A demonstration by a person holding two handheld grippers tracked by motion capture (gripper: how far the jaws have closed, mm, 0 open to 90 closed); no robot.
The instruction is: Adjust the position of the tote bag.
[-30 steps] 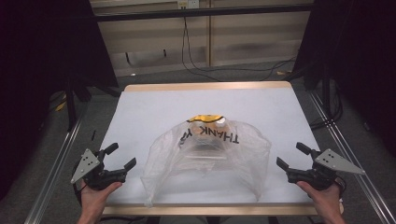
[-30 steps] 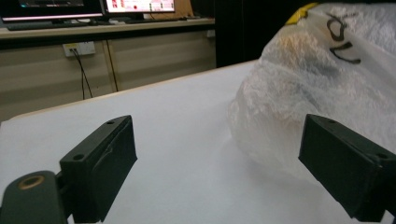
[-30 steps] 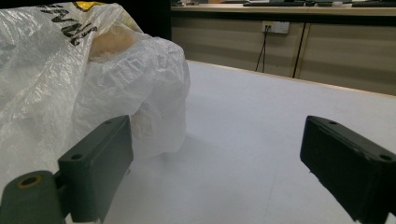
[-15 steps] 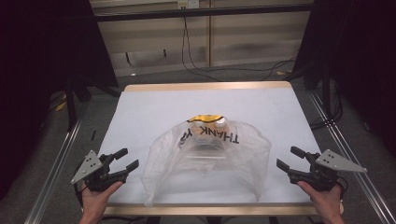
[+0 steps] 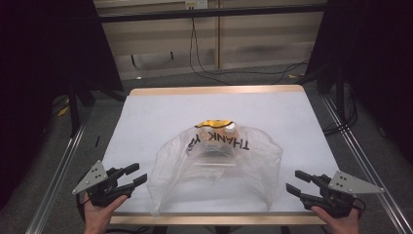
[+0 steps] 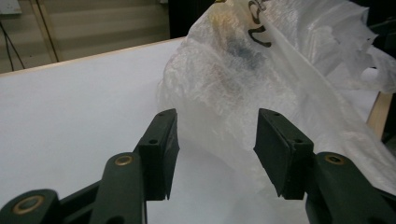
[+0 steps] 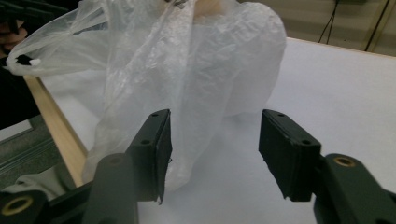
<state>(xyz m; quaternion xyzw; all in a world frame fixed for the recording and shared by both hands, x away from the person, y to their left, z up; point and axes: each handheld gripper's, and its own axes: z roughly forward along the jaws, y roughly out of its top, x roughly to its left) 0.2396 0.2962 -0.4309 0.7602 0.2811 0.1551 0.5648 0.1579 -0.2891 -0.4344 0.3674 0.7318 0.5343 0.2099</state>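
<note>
Translucent plastic bag (image 5: 216,168) printed "THANK YOU" sits domed up mid-desk (image 5: 146,112), mouth spread toward the near edge, draped over something yellow-topped (image 5: 214,123) — cannot tell what. It is likely set that way so each side of the bag can be taken from the near corners.

Left gripper (image 5: 134,176) hovers low at the near-left corner, jaws aimed at the bag's left flank. Jaws about half open and have just been closing; nothing between them. In the left gripper view the bag (image 6: 280,74) is ahead of the jaws and off toward the right one, its lower fold just past that jaw's tip, not touching.

Right gripper (image 5: 297,183) mirrors it at the near-right corner, jaws aimed at the bag's right flank. Jaws a bit over half open, also just been closing, holding nothing. In the right gripper view the bag (image 7: 196,70) is ahead and toward the left jaw, its hanging edge just beyond that tip, apart from the pad.

Judgement: both are lined up for a two-sided pinch, not yet made.
</note>
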